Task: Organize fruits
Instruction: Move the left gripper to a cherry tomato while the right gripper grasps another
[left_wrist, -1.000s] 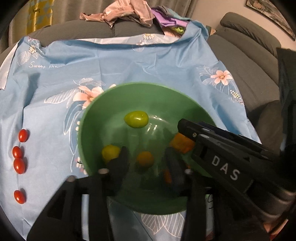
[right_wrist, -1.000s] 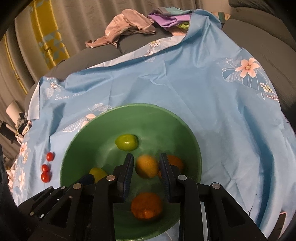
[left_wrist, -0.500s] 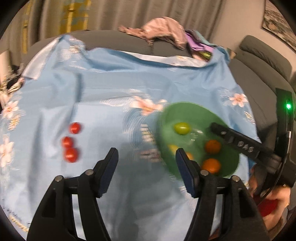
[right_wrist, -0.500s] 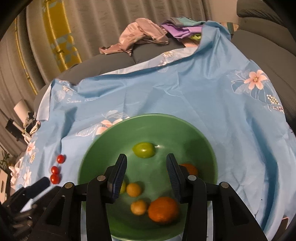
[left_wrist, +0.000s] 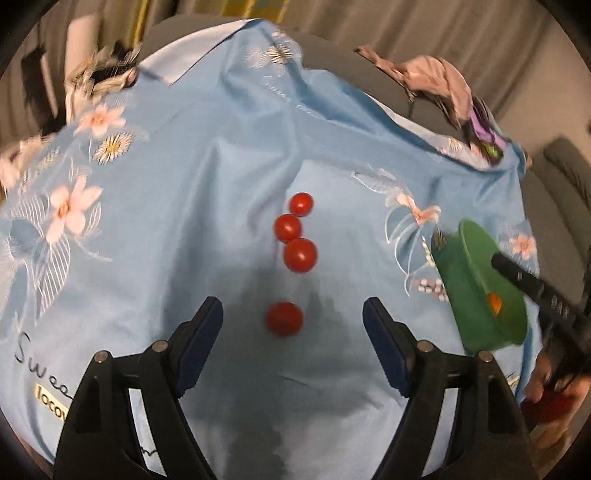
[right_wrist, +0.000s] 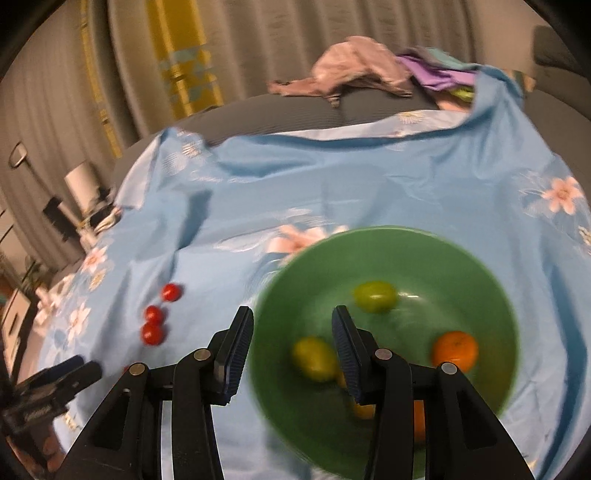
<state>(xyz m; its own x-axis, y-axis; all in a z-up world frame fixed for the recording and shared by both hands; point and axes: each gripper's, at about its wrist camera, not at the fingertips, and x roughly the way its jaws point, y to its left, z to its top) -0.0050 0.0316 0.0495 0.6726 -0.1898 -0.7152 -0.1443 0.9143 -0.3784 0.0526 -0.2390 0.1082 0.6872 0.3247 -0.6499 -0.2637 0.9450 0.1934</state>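
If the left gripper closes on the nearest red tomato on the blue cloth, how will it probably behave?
The nearest red tomato is round and smooth, so it may roll if one finger touches first. It probably is soft, so a gentle squeeze seems wise. The blue cloth is wrinkled, which might slow rolling. The left gripper is open around it.

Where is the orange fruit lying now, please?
In the right wrist view, the orange fruit lies inside the green bowl, on its right side.
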